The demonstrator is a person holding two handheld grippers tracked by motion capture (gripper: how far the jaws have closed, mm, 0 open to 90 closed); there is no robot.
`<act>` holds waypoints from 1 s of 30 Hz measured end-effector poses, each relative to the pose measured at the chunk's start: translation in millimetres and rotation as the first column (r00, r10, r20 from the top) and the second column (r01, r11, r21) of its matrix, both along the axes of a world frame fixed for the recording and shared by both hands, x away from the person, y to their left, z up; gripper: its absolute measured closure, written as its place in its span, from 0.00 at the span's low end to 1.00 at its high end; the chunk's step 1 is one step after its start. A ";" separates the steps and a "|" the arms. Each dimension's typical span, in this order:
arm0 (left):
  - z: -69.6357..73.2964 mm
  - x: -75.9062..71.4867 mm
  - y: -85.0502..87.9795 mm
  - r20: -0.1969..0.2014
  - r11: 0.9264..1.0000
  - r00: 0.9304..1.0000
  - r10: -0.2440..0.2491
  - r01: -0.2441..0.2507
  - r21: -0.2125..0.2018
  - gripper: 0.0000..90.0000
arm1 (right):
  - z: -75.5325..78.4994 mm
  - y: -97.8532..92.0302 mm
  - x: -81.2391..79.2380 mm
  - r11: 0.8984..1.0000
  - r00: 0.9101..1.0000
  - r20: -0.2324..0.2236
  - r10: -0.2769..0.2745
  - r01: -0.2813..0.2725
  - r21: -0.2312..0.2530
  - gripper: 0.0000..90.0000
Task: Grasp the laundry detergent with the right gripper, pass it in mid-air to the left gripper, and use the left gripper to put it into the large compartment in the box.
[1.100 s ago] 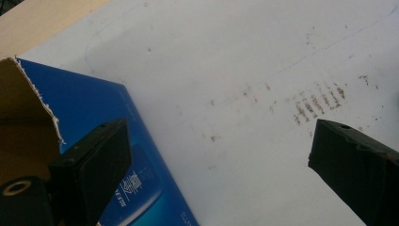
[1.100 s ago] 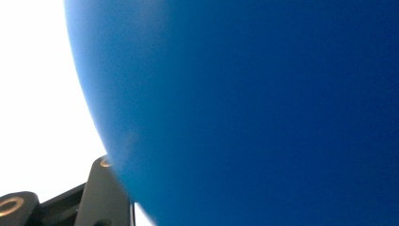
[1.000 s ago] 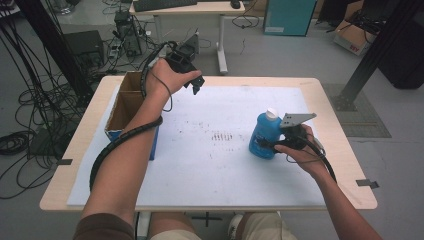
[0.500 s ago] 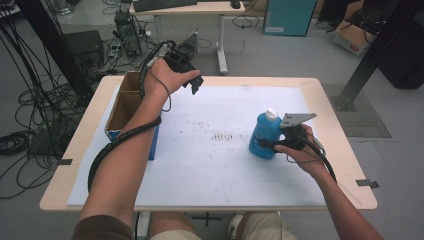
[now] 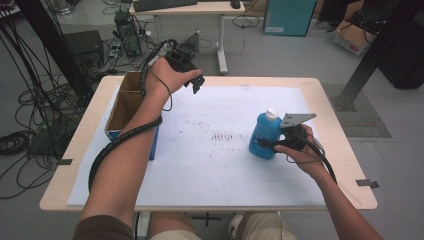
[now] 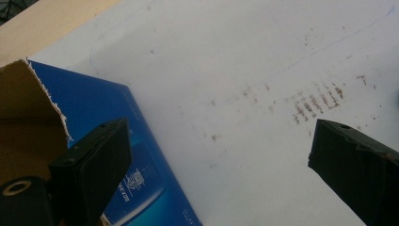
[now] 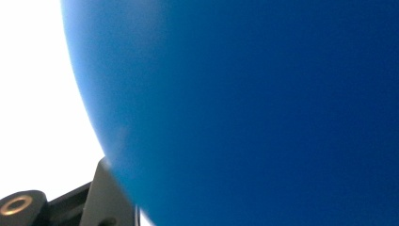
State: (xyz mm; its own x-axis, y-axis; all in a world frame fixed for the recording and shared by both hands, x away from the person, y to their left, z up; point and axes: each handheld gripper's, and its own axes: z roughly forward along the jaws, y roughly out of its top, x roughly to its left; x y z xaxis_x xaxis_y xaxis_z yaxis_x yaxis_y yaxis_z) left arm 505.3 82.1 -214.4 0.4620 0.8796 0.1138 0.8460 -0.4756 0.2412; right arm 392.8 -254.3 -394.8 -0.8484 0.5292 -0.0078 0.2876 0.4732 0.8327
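my right gripper (image 5: 274, 143) is clamped on the upright blue plastic bottle with white cap (image 5: 263, 134), right of the open blue cardboard box (image 5: 131, 107). my left gripper (image 5: 196, 85) hangs open behind the box. next, i think, i carry the bottle into the box.

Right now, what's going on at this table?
A person works with two handheld grippers. The right gripper is clamped on an upright blue bottle with a white cap, standing on the white table. The left gripper hovers near the far edge with jaws open and empty, beside an open cardboard box.
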 end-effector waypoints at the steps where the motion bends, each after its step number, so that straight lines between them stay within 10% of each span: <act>1: 0.1 0.0 -0.2 0.005 1.000 1.000 0.000 0.000 0.001 0.08 | 0.0 0.0 0.0 1.000 1.000 0.000 0.000 0.000 0.000 0.49; 30: 1.6 1.1 -2.1 0.001 1.000 1.000 -0.014 0.014 0.003 0.07 | -0.2 0.0 -0.4 1.000 1.000 -0.004 -0.005 0.005 0.004 0.49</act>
State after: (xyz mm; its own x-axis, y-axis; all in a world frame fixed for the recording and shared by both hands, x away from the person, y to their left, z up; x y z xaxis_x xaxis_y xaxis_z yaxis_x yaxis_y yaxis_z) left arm 506.4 80.0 -212.8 0.4742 0.8726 0.1170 0.8390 -0.4881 0.2403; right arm 392.4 -254.3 -395.0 -0.8455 0.5339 -0.0016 0.2939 0.4679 0.8335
